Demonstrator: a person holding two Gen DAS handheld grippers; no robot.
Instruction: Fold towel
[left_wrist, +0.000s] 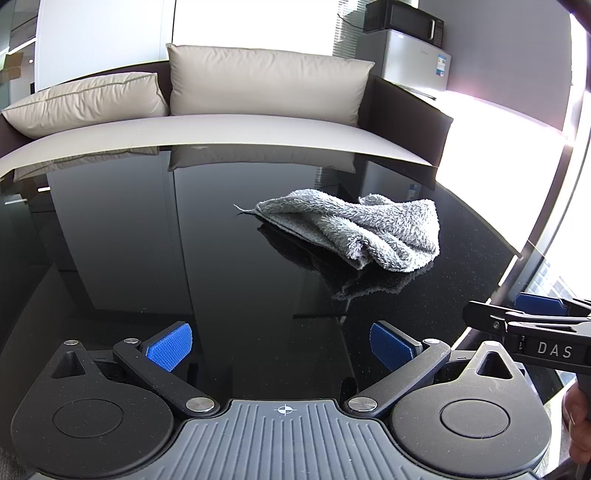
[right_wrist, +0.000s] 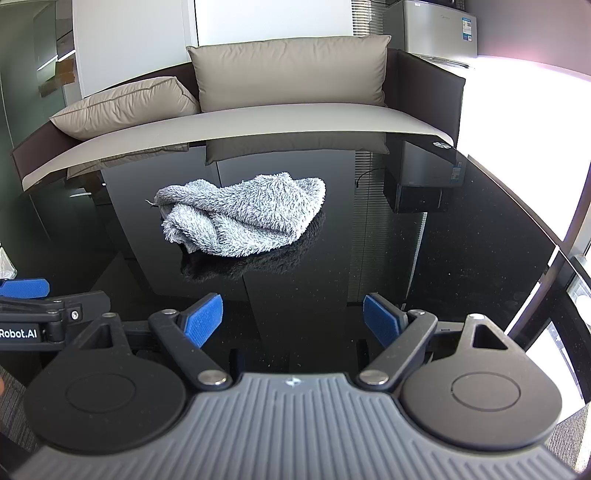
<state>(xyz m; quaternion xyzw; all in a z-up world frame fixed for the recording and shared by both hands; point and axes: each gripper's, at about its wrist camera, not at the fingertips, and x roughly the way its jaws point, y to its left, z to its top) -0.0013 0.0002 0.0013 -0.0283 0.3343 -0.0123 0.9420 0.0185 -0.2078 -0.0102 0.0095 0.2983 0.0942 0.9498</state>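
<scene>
A grey fluffy towel (left_wrist: 364, 229) lies crumpled in a loose heap on the glossy black table (left_wrist: 221, 258). In the right wrist view the towel (right_wrist: 243, 218) sits ahead and left of centre. My left gripper (left_wrist: 280, 345) is open and empty, low over the table, with the towel ahead and to the right. My right gripper (right_wrist: 293, 319) is open and empty, short of the towel. Each gripper shows at the edge of the other's view, the right one (left_wrist: 532, 325) and the left one (right_wrist: 37, 310).
A sofa with two beige cushions (left_wrist: 266, 85) stands along the table's far edge. A small fridge with a microwave on it (left_wrist: 410, 44) stands at the back right. The table's right edge (right_wrist: 554, 243) meets bright windows.
</scene>
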